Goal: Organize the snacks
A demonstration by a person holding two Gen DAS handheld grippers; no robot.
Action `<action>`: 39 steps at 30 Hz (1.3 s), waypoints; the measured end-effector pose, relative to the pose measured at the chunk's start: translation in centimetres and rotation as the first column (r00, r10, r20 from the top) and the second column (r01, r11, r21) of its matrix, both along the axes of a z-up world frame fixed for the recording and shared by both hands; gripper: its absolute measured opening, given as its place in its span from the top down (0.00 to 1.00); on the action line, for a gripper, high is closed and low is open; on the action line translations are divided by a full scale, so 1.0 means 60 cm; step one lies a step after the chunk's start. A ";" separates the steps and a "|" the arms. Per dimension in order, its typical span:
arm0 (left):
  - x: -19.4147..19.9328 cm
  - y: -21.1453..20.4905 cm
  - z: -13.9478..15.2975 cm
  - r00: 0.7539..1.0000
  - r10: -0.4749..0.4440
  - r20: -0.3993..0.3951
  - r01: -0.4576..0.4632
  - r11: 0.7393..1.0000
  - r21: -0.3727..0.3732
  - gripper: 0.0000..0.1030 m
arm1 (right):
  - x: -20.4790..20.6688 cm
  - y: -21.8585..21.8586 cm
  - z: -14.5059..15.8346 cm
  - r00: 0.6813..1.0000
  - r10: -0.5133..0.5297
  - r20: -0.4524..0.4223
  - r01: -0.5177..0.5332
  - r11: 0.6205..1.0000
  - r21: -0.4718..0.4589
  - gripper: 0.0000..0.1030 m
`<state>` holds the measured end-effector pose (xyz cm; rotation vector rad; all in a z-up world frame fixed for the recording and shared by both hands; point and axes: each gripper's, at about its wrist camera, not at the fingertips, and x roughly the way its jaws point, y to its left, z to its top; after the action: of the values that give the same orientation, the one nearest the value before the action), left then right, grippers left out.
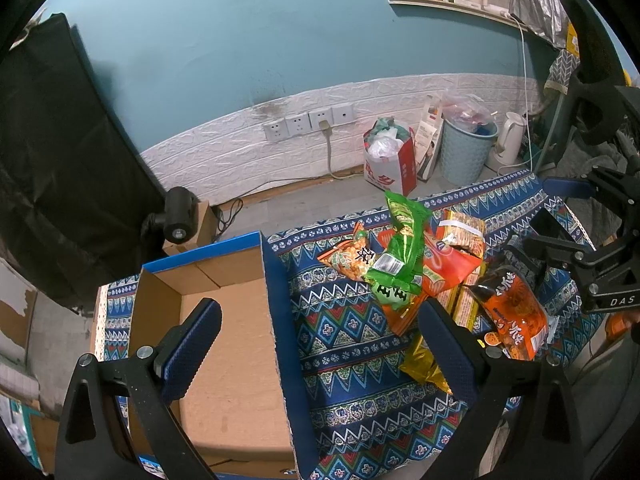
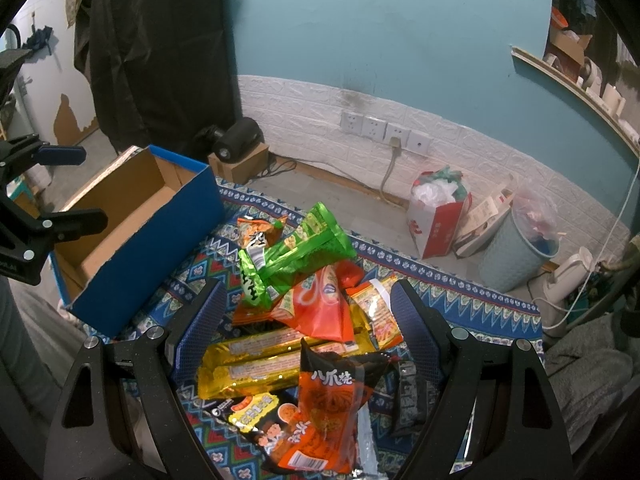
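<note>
I hover both tools, left tool (image 1: 320, 344) and right tool (image 2: 308, 320), spread wide and empty, over the snack pile (image 2: 296, 300); slick overlapping packets could slide away from the box (image 1: 224, 320).

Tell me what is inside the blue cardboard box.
The blue cardboard box shows only bare brown floor and walls; no snacks in it. The left claw, open, covers part of the floor, and the nearest corner is out of frame.

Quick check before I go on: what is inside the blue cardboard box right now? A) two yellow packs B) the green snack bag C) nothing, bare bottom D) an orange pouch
C: the blue cardboard box shows only bare brown bottom, and the green snack bag lies in the pile on the patterned cloth.
</note>
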<state>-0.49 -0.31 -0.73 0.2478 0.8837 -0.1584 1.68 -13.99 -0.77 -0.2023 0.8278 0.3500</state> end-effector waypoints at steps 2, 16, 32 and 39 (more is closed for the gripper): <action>0.000 0.000 0.000 1.000 0.001 0.001 -0.001 1.000 0.001 0.03 | -0.005 0.003 -0.006 1.000 0.003 0.000 -0.003 1.000 -0.002 0.20; -0.003 -0.004 -0.004 1.000 -0.002 -0.001 0.002 1.000 0.003 0.03 | 0.000 -0.005 -0.004 1.000 -0.005 -0.010 0.005 1.000 0.000 0.20; 0.033 -0.061 -0.038 0.996 -0.076 -0.047 0.077 0.997 0.023 0.03 | 0.016 -0.051 -0.015 0.997 -0.061 -0.052 0.061 0.998 -0.013 0.20; 0.074 -0.095 -0.077 0.984 -0.118 -0.135 0.118 0.993 -0.013 0.03 | 0.032 -0.103 -0.042 0.987 -0.133 -0.091 0.130 0.991 -0.035 0.20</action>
<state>3.97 -6.02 -5.33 0.2874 1.0042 -0.2904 3.59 -20.19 -3.28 -0.1586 0.9343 0.2246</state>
